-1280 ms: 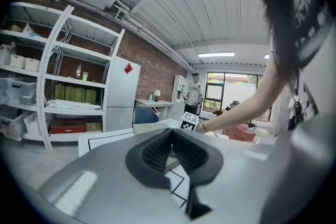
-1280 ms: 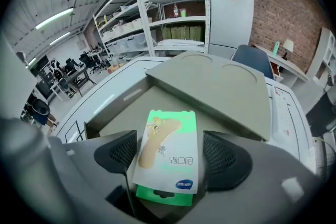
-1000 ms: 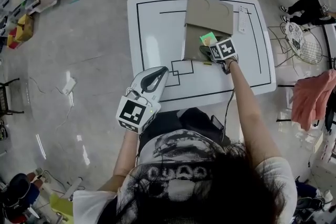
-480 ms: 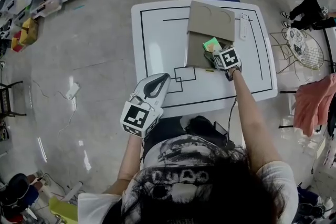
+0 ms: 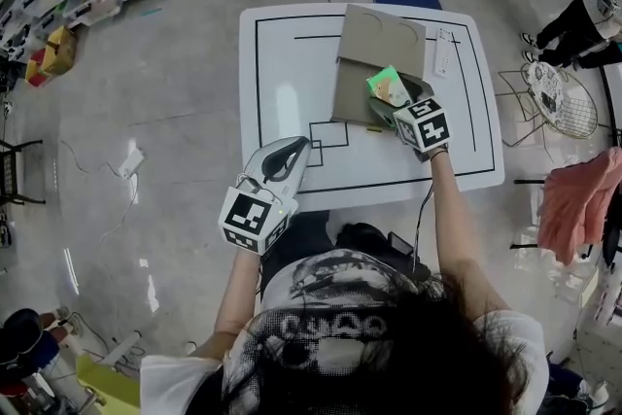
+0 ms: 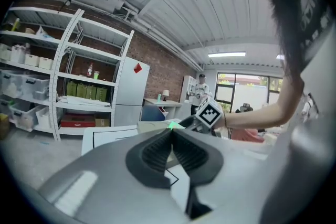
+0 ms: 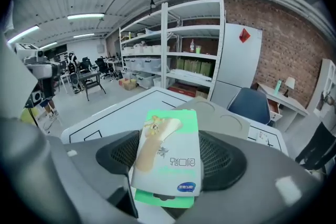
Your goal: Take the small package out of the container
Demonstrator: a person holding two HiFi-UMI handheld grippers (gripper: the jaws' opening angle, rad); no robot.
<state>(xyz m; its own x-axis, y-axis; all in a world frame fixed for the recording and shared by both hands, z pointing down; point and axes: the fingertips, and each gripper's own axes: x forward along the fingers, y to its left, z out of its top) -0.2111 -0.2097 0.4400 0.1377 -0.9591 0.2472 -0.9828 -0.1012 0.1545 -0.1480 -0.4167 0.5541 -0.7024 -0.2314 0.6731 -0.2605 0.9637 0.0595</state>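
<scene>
A: Head view, from the left: the left gripper [image 5: 294,149] is hovering at the near edge of the table [image 5: 282,63], jaws pressed together on nothing. What is changing on the right?
B: The right gripper [image 5: 397,110] has just been closing and is pinching the small package [image 5: 387,86], raising it above the open container [image 5: 374,44] where it was lying. Removal is looking nearly done.
A: Any writing?
B: A blue oval logo is showing; I am not managing to read the lettering.

The flat green-and-white small package [image 7: 167,157], gripped between the jaws, hangs over the open tan container [image 5: 374,44].
</scene>
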